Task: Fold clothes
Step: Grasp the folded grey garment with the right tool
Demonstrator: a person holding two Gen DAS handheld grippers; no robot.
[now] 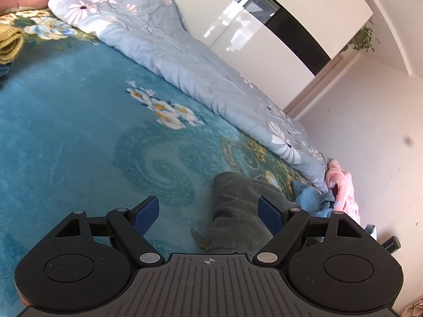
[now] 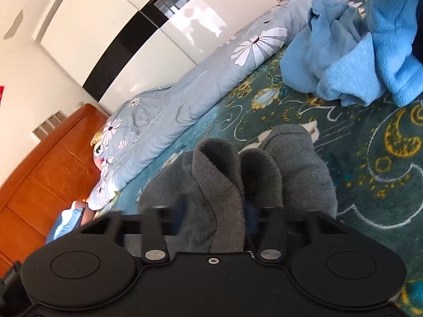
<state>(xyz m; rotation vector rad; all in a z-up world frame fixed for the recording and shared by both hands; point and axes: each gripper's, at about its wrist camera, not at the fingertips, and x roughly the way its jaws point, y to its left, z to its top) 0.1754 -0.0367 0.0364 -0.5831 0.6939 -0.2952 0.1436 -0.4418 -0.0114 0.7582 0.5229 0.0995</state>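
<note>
A dark grey fleece garment (image 1: 238,211) lies on the teal patterned bedspread (image 1: 79,132). My left gripper (image 1: 208,215) hangs just above the bed, open, its blue pads (image 1: 148,212) wide apart. The grey cloth lies under its right finger and nothing is pinched. In the right wrist view the grey garment (image 2: 298,169) bunches up in thick folds between the fingers of my right gripper (image 2: 215,211). That gripper is shut on a fold, and the cloth largely hides its pads.
A rolled light-blue floral quilt (image 1: 158,47) runs along the bed's far side. A crumpled blue fleece garment (image 2: 343,52) and a pink one (image 1: 341,185) lie beside it. A folded yellow knit (image 1: 10,45) is at the far left. A wooden headboard (image 2: 39,171) and white wardrobe (image 2: 119,39) stand behind.
</note>
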